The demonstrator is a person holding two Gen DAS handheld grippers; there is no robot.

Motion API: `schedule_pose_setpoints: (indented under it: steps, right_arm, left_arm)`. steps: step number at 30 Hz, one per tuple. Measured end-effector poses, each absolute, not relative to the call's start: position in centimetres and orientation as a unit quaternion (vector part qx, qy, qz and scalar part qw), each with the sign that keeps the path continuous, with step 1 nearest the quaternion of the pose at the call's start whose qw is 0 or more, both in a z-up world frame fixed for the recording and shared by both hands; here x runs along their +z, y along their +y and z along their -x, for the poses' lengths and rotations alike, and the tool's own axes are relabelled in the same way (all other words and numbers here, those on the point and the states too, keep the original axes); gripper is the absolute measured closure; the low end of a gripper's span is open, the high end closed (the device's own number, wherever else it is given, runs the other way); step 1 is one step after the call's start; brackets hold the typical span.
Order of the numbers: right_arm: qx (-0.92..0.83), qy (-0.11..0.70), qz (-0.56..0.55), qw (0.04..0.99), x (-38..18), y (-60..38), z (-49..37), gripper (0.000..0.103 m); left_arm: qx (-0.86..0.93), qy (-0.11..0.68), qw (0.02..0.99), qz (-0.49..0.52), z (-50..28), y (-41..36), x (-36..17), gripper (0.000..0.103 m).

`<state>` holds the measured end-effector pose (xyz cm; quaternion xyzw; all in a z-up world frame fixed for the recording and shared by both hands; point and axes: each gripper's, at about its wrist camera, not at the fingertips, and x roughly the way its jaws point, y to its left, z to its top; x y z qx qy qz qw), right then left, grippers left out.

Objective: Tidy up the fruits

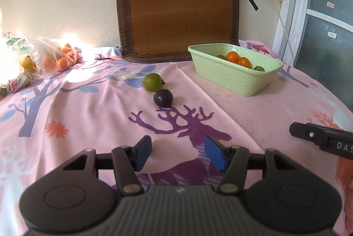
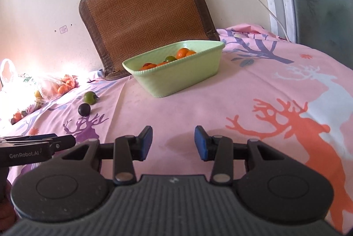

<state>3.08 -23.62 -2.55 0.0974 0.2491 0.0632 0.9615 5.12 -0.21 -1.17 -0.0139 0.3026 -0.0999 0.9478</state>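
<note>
A green fruit (image 1: 152, 81) and a dark purple fruit (image 1: 163, 98) lie side by side on the pink cloth, ahead of my left gripper (image 1: 177, 153), which is open and empty. They also show in the right wrist view, the green fruit (image 2: 89, 97) and the purple fruit (image 2: 84, 109) far to the left. A light green basin (image 1: 247, 79) holds orange and green fruits at the right; it also shows in the right wrist view (image 2: 183, 79). My right gripper (image 2: 173, 143) is open and empty, short of the basin.
Plastic bags of oranges and other fruit (image 1: 55, 57) lie at the far left by the wall. A brown woven mat (image 1: 176, 6) leans on the wall behind. A white cable (image 1: 275, 4) hangs at the right. The pink deer-print cloth (image 1: 88, 125) covers the surface.
</note>
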Motion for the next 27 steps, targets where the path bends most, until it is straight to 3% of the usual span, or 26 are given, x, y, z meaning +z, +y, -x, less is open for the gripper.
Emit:
schedule_pose_setpoints:
  steps: [27]
  right_arm:
    - [0.045,0.258,-0.054,0.964,-2.6,-22.4,-3.4,0.053]
  left_arm:
    - [-0.135,0.268,0.954,0.023,-4.0,0.0,-0.8,0.044]
